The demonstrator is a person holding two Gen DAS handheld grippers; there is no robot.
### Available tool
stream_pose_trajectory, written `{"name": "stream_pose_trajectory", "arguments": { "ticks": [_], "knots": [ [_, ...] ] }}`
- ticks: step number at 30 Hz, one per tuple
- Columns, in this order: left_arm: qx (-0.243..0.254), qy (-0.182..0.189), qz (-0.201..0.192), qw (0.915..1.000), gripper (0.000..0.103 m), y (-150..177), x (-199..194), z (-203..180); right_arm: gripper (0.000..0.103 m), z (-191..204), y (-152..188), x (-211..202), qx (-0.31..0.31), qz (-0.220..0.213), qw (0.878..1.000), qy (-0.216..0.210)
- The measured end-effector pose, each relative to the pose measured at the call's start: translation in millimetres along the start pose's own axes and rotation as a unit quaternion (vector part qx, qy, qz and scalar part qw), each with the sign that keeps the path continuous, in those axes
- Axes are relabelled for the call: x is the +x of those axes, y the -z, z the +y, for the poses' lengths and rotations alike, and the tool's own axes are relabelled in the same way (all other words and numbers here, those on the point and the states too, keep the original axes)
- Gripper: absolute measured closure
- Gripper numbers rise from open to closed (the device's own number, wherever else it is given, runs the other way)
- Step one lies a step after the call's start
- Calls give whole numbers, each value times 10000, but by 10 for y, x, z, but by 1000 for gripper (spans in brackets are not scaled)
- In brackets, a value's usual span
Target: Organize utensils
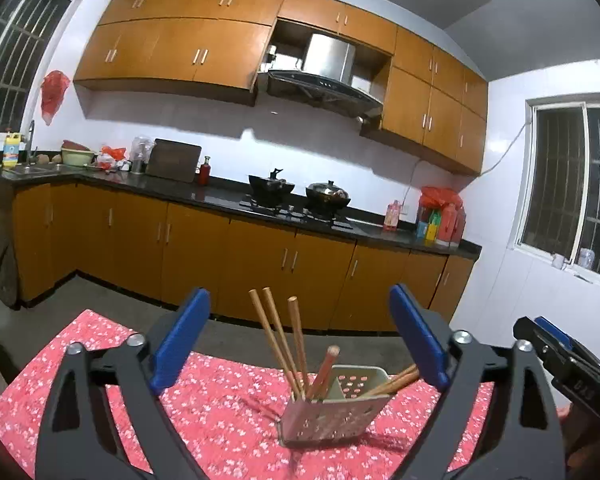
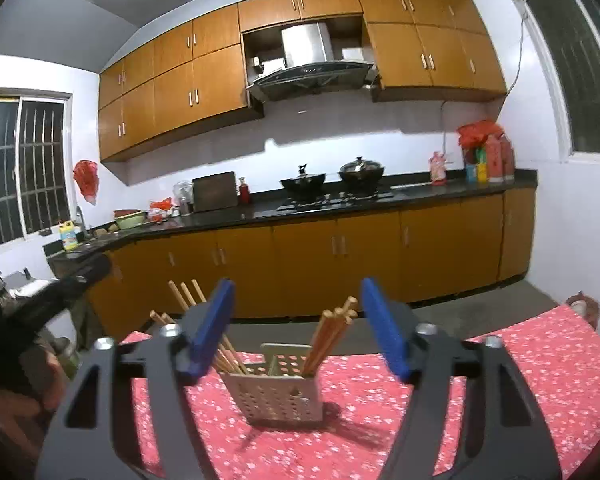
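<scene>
Covering table, red floral cloth (image 2: 500,380); orange kitchen cabinets (image 2: 340,248) behind; both jaws wide, empty.

Left gripper (image 1: 300,344): jaws spread wide, blue pads (image 1: 180,344) angled outward, nothing between them. It hovers above and just behind the perforated utensil holder (image 1: 332,420), which sits below the gap and toward its right finger. Right gripper (image 2: 298,328): jaws also wide apart, blue pads (image 2: 384,328) empty, held above and behind the same holder (image 2: 274,400), which lies centred under the gap. Neither gripper touches the holder. In the left wrist view the right gripper (image 1: 556,344) shows at the holder's right; in the right wrist view the left gripper's black body (image 2: 60,288) shows at the holder's left, with part of a hand (image 2: 16,404) below it.
</scene>
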State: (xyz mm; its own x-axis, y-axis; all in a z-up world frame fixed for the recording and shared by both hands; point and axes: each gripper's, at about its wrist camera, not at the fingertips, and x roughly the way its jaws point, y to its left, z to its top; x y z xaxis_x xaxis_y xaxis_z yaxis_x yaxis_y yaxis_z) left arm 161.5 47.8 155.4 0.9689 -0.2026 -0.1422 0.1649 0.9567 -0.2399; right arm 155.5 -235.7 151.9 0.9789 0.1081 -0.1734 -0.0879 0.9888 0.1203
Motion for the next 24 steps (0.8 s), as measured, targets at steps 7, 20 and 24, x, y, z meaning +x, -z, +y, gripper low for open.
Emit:
{"name": "stream_pose_trajectory", "arguments": {
  "ticks": [7, 20, 24],
  "knots": [
    [378, -264, -91, 9989, 2, 162, -390, 82, 4, 109, 184, -410, -385, -310, 9971, 571],
    [859, -730, 262, 9933, 2, 747, -725, 89, 4, 311, 686, -591, -711, 148, 9934, 884],
    [805, -796, 275, 9932, 2, 885, -823, 113, 4, 351, 897, -673, -720, 56, 9917, 1063]
  ]
}}
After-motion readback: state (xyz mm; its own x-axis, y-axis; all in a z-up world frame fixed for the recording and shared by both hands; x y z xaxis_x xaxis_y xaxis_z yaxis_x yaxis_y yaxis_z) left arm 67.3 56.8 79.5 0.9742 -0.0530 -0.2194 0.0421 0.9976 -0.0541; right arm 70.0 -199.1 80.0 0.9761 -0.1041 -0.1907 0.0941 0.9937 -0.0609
